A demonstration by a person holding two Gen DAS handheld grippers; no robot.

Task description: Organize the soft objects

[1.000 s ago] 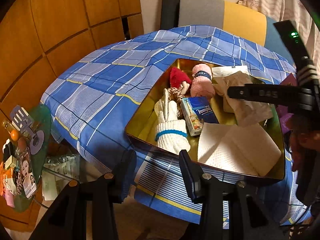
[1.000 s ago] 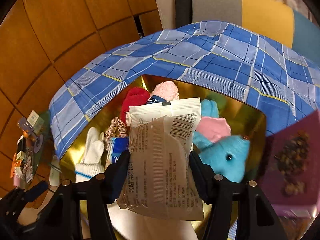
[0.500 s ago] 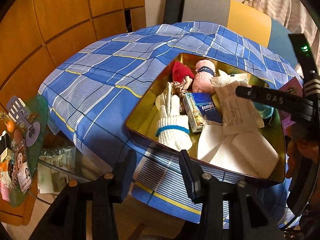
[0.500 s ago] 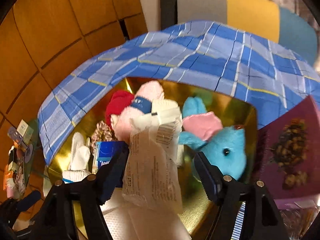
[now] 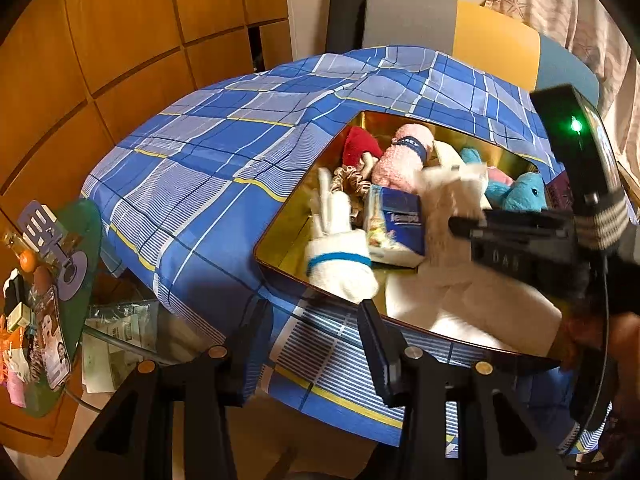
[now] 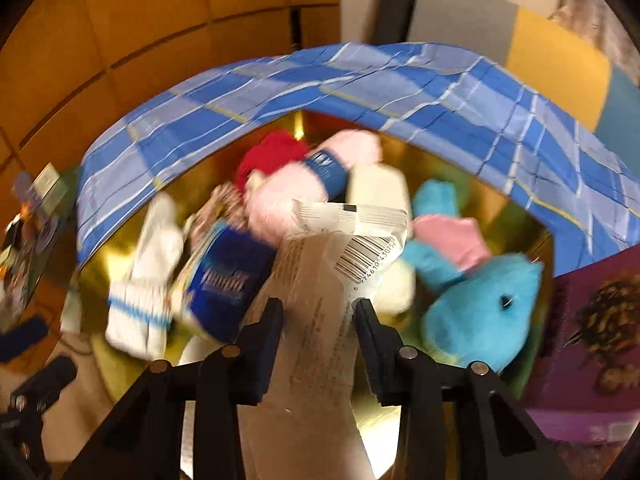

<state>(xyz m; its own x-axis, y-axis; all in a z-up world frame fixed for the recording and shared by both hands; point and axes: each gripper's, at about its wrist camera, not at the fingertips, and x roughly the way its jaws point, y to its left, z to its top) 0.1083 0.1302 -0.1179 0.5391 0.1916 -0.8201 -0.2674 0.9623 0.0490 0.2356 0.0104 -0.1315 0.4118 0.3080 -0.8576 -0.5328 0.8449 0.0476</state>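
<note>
Readable text, relative to the gold tray [image 5: 276, 258]:
- tissue pack [image 5: 400, 226] inside it — "Tempo", white on blue
- right gripper [image 5: 468, 228] over it — "DAS" on the black body
- pink plush's blue band [image 5: 412, 145] — lettering too blurred
- plastic packet [image 6: 320, 280] — barcode, digits unclear

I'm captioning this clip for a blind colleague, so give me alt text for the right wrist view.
The right hand-held gripper is closing on a crinkly white plastic packet with a barcode above a shiny gold tray on a blue plaid tablecloth. Blurred around it lie a turquoise plush toy, a white knitted glove and a blue tissue pack.
</note>
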